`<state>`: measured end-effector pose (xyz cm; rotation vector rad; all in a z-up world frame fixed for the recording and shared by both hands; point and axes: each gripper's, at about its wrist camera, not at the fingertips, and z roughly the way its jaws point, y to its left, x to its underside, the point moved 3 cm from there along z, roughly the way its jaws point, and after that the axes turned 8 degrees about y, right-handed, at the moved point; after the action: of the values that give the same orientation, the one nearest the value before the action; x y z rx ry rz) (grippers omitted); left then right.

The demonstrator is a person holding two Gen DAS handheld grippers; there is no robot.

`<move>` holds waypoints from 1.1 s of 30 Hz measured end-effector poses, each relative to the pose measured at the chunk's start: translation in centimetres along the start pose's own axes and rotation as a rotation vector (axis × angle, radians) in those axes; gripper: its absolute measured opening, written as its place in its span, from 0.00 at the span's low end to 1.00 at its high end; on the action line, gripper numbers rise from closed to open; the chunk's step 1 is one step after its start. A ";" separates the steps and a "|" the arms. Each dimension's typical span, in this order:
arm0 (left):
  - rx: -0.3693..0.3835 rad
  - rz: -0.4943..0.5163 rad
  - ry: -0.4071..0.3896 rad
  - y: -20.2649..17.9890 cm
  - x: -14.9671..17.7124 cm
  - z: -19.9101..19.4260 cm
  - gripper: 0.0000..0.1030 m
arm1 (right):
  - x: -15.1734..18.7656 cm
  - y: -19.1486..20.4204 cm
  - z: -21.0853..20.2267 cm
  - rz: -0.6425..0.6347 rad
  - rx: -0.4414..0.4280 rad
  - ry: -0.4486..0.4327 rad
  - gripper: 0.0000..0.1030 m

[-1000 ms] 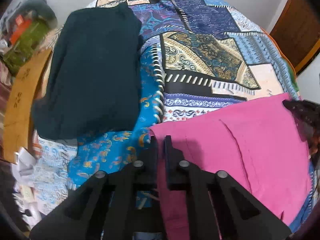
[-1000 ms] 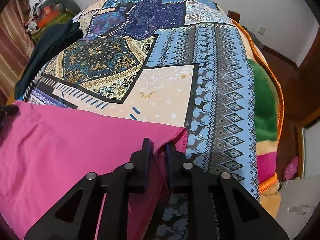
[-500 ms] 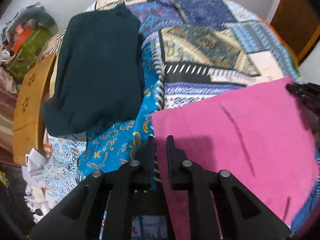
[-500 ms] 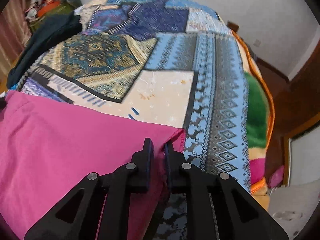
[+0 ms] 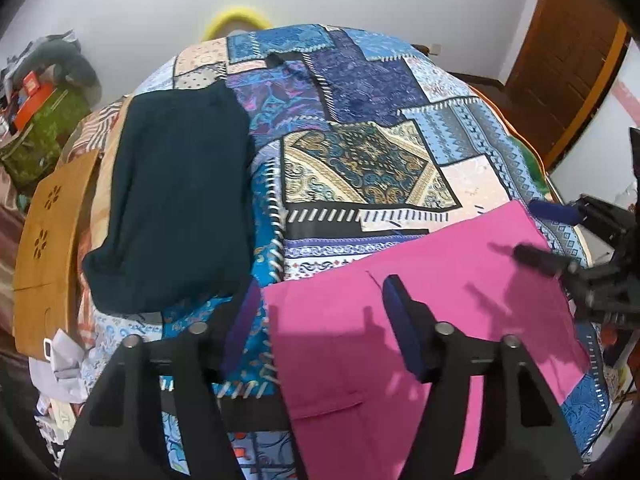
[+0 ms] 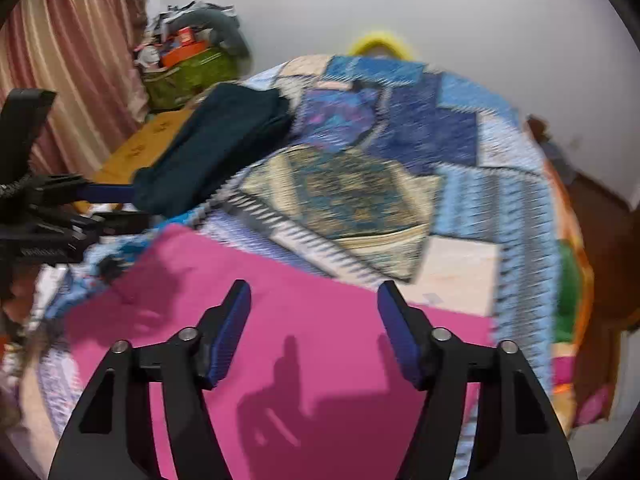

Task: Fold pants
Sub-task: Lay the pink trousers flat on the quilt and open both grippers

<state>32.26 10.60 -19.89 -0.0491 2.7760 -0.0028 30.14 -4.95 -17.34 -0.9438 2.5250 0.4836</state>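
The pink pants (image 5: 420, 312) lie flat and folded on the patchwork bedspread (image 5: 360, 128); they also show in the right wrist view (image 6: 304, 340). My left gripper (image 5: 320, 292) is open and empty above the pants' far left corner. My right gripper (image 6: 314, 304) is open and empty above the pants' far edge. The right gripper also shows at the right edge of the left wrist view (image 5: 560, 236), and the left gripper at the left edge of the right wrist view (image 6: 108, 204).
A folded dark teal garment (image 5: 176, 192) lies on the bed's left side, also in the right wrist view (image 6: 212, 148). A wooden board (image 5: 48, 248) and a cluttered green bag (image 6: 188, 72) stand left of the bed. A wooden door (image 5: 568, 52) is at the right.
Both grippers have opened and let go of the pink pants' far corners, then lifted back. The pants now lie flat on the bedspread.
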 end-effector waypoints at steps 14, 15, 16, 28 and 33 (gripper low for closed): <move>-0.032 0.062 0.175 -1.1 4.3 5.2 0.66 | 4.8 3.1 7.2 -0.030 -0.112 0.269 0.72; -0.044 0.070 0.168 -1.1 4.5 5.0 0.67 | 5.1 3.1 6.9 -0.029 -0.109 0.270 0.72; -0.059 0.081 0.160 -1.3 4.8 4.7 0.67 | 5.6 3.0 6.6 -0.024 -0.102 0.268 0.72; -0.092 0.066 0.087 -1.3 9.6 0.9 0.75 | 10.1 0.5 2.3 0.068 -0.017 0.230 0.73; -0.096 0.035 0.058 -0.8 11.7 -0.8 0.80 | 12.0 -0.4 0.7 0.111 0.015 0.209 0.74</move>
<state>21.12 9.40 -23.31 -0.0247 2.8325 0.1400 22.28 -11.44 -23.78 -0.8929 2.7764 0.4178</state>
